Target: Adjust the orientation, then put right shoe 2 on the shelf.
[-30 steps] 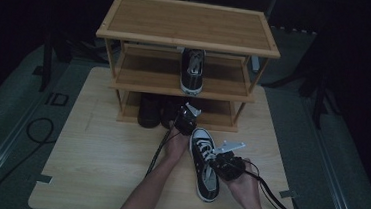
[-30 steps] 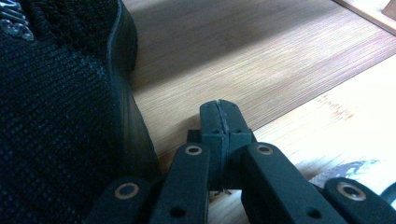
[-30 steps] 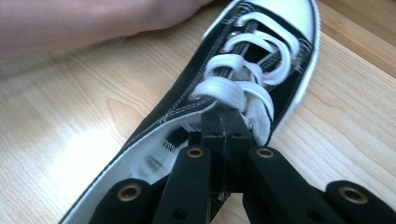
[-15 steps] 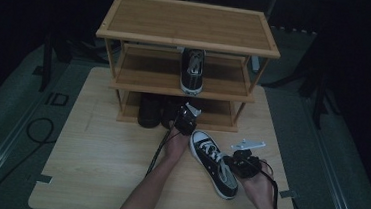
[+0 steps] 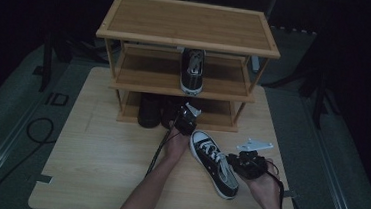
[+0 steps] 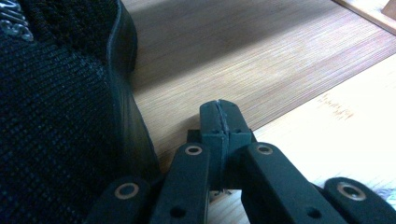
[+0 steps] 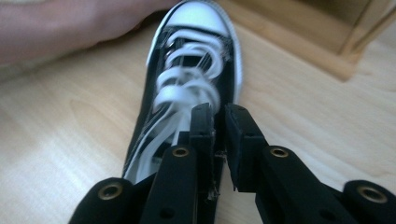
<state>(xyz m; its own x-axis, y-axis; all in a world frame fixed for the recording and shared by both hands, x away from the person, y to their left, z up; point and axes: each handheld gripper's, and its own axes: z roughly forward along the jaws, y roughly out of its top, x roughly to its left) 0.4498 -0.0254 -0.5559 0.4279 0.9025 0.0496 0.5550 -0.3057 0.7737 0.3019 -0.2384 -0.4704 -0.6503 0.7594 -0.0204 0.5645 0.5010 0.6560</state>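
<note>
A black sneaker with white laces and toe cap [image 5: 215, 161] lies slanted on the table, toe toward the rack. My right gripper [image 5: 233, 162] is at its right side near the heel end. In the right gripper view its jaws [image 7: 217, 114] have just been opening; a narrow gap shows with nothing between them, and the sneaker [image 7: 196, 51] lies just beyond. My left gripper [image 5: 183, 120] rests at the rack's bottom shelf, shut [image 6: 220, 116], beside a black shoe [image 6: 56, 102].
A wooden three-level shoe rack [image 5: 190, 22] stands at the back of the table [image 5: 93, 162]. A matching sneaker [image 5: 192, 70] sits on its middle shelf. Dark shoes [image 5: 149, 110] stand on the bottom shelf. Cables trail off the table's front and left.
The sneaker's heel has swung to the right, so it now lies slanted. My right hand moved right with it and its jaws have parted a little. The left hand stayed put.
</note>
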